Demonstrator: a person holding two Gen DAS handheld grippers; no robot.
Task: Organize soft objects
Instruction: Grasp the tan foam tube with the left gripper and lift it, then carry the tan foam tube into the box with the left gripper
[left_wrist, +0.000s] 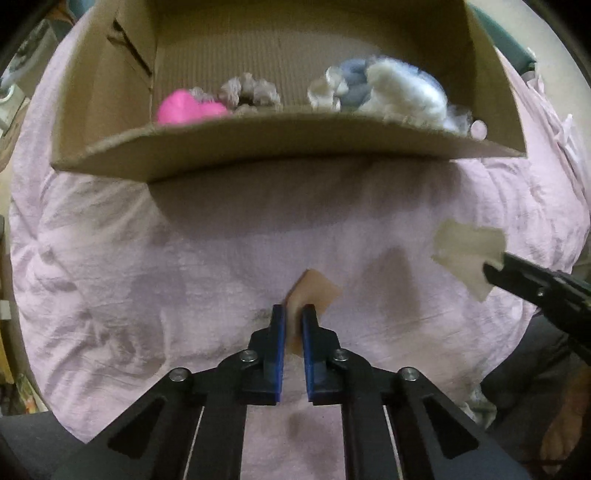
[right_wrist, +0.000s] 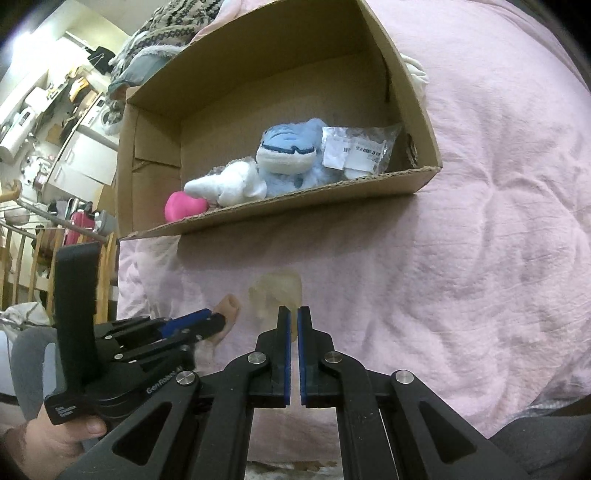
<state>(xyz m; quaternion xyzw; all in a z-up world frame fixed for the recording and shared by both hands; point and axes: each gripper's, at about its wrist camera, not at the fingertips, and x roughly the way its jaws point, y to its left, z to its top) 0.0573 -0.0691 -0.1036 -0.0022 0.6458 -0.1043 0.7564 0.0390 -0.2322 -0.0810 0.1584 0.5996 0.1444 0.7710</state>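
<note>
Left gripper (left_wrist: 294, 314), marked "GenRobot": jaws clamped on peach soft piece (left_wrist: 314, 291). Right gripper (right_wrist: 294, 314): clamped on translucent pale soft piece (right_wrist: 275, 290), blurred. Clear packet (right_wrist: 356, 149) label illegible.

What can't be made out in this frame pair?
- Left wrist view: the near wall of the cardboard box hides the lower parts of the toys inside.
- Left wrist view: the right claw is cut off by the edge; its pale piece is blurred.
- Right wrist view: the translucent piece is blurred, so its shape is unclear.

Pink crumpled bedsheet (right_wrist: 480, 221) underfoot – cluttered white shelves (right_wrist: 74, 122), wooden chair (right_wrist: 40, 280) at left, bright light.
</note>
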